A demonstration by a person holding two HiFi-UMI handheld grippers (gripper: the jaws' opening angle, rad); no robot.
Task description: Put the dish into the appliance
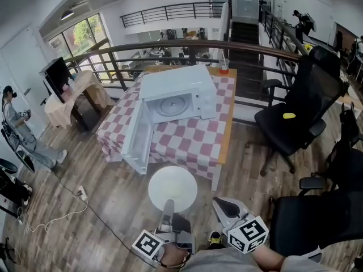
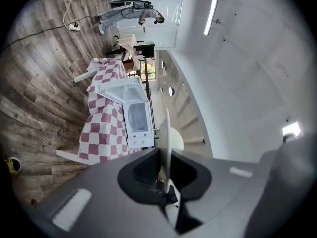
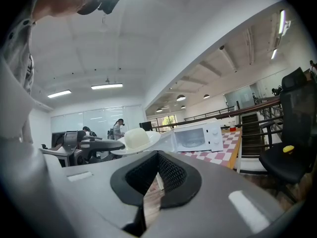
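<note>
Gripping round white dish [image 1: 173,187] rim: left gripper [image 1: 168,204] | right gripper [image 1: 220,205] jaws closed, empty | boxy microwave [image 1: 177,84] open

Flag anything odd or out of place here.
Only a small yellow thing lying on the chair seat. The microwave has its door open, ready; the left tool holds the plate level.

dish [image 1: 173,187]: one;
microwave [image 1: 178,92]: one;
table [image 1: 228,130]: one;
checked cloth [image 1: 187,141]: one;
cup [image 1: 224,67]: one;
tongs: two, left tongs [image 1: 168,204] and right tongs [image 1: 222,203]
</note>
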